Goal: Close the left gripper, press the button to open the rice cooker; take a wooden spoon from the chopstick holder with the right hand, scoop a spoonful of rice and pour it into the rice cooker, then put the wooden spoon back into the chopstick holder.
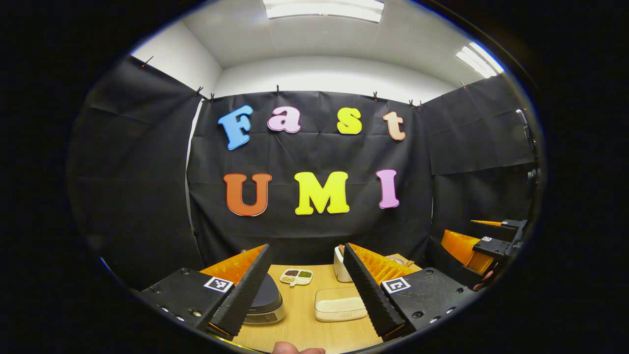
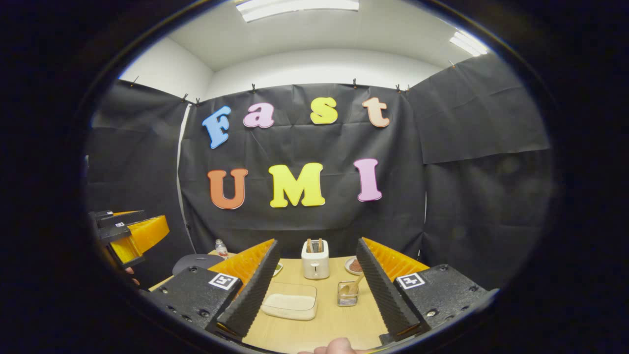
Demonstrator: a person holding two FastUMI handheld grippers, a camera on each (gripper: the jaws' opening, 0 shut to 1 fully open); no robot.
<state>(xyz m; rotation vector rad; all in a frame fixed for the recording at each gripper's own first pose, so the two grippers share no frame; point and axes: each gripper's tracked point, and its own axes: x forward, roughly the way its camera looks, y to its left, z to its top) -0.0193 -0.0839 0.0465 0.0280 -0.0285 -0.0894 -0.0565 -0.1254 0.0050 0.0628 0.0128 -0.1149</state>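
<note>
Wooden spoon upright in ribbed holder | left gripper spread | right gripper spread

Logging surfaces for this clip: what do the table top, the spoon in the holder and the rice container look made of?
The table looks like light wood or laminate, matte with faint grain. The spoon appears to be pale, unvarnished wood. The rice container seems clear plastic: see-through walls with white grains inside. The holder looks like shiny metal, but is too small to tell.
</note>
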